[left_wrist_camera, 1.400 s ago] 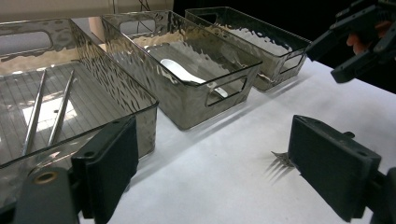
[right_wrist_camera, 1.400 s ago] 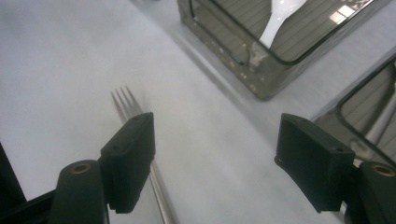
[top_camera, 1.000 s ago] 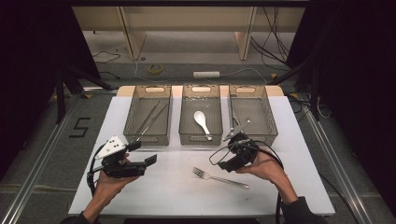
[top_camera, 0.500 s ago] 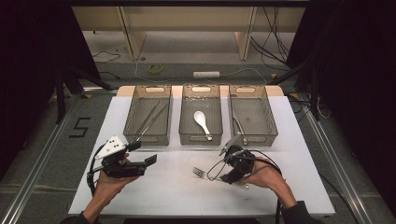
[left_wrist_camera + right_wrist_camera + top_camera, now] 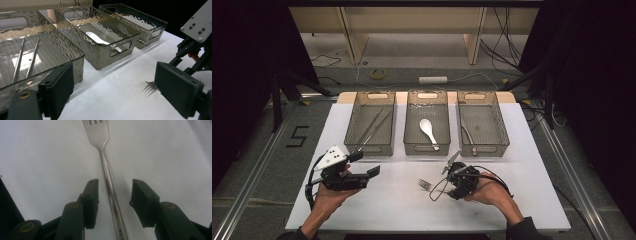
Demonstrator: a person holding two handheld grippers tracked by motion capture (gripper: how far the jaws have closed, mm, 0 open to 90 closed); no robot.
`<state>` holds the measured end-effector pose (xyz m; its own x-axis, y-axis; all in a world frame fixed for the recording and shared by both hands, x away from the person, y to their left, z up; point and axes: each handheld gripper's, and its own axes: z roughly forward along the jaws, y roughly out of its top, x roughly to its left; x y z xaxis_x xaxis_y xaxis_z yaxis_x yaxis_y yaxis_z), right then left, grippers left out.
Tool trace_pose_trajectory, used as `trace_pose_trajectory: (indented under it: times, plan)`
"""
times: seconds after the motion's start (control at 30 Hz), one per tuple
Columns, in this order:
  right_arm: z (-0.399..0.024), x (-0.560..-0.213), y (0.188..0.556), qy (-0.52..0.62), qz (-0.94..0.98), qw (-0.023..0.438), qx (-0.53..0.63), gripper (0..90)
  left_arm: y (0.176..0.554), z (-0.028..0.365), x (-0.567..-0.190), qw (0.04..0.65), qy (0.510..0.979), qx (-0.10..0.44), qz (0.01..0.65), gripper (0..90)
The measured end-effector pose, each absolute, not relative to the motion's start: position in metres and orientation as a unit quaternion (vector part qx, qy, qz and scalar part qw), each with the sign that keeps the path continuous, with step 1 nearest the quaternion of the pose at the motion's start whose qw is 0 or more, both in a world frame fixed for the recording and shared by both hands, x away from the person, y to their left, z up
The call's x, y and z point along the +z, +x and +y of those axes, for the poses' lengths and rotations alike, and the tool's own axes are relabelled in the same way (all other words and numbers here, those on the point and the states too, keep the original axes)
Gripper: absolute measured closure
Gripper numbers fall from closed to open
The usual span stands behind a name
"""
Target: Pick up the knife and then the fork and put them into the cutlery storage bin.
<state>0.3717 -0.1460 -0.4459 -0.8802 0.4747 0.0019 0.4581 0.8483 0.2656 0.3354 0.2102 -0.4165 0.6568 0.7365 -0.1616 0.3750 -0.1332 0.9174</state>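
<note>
A metal fork (image 5: pixel 107 173) lies on the white table, its tines (image 5: pixel 424 184) pointing left in the high view. My right gripper (image 5: pixel 113 197) is open and low over it, one jaw on each side of the handle, neither touching it. In the high view the right gripper (image 5: pixel 453 185) hides most of the handle. My left gripper (image 5: pixel 364 165) is open and held above the table's front left with nothing between its jaws. From the left gripper view (image 5: pixel 112 92) I see the fork's tines (image 5: pixel 150 86) and the right gripper (image 5: pixel 193 53) beyond.
Three clear bins stand in a row at the back. The left bin (image 5: pixel 362 145) holds two long metal sticks (image 5: pixel 373 124), the middle bin (image 5: pixel 412 145) a white spoon (image 5: pixel 428 130), the right bin (image 5: pixel 499 142) a metal utensil (image 5: pixel 468 137). Cables trail from both grippers.
My right gripper has moved away from the right bin toward the table's front and come down over the fork's handle. The left gripper has stayed where it was.
</note>
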Motion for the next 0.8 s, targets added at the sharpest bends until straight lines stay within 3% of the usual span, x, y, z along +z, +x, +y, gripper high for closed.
trace_pose_trajectory:
  times: [0.37, 0.8]
  plan:
    - [-0.141, -0.453, 0.372, 0.236, 0.964, 0.029, 0.118, 73.1, 0.335, 0.21, -0.416, 0.537, 0.736, 0.169, 0.377, 16.0]
    - [-0.138, -0.457, 0.372, 0.225, 0.968, 0.032, 0.107, 78.7, 0.335, 0.21, -0.416, 0.537, 0.736, 0.169, 0.376, 16.0]
